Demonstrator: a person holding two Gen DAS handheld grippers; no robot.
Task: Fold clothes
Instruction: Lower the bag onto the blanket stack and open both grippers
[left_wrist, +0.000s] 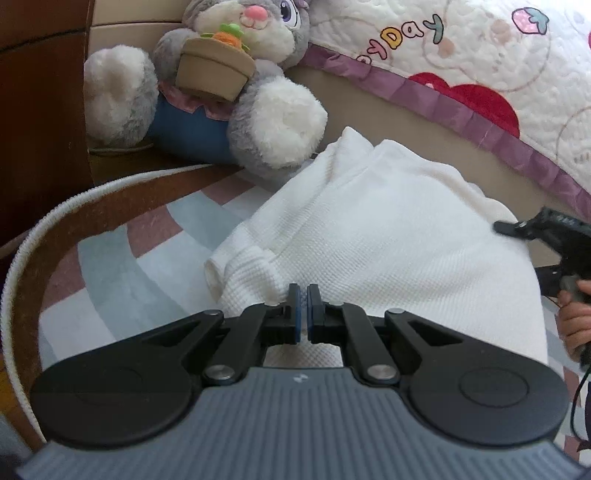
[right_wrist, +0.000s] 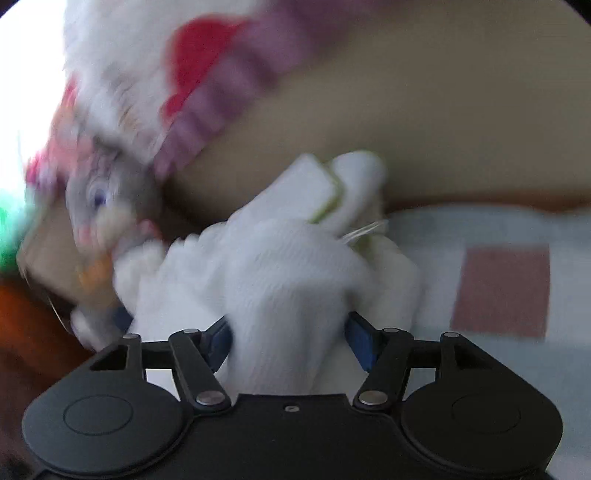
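Note:
A white waffle-knit garment (left_wrist: 369, 236) lies bunched on the striped rug (left_wrist: 122, 266). In the left wrist view my left gripper (left_wrist: 304, 308) is at its near edge, blue pads pressed together, with the cloth puckering toward the tips. At the right edge of that view a hand (left_wrist: 576, 321) holds my right gripper (left_wrist: 509, 227) against the garment's far side. The right wrist view is blurred. There my right gripper (right_wrist: 291, 341) stands wide open with a thick bundle of the white garment (right_wrist: 284, 280) between its fingers (right_wrist: 360, 341). A green-edged tag (right_wrist: 328, 199) sticks up from the bundle.
A grey and white plush rabbit (left_wrist: 236, 92) with a pot leans against the beige bed base (left_wrist: 369, 107) just beyond the garment. A quilted blanket with purple trim (left_wrist: 461, 55) hangs over the bed. Dark wooden furniture (left_wrist: 37, 110) is on the left.

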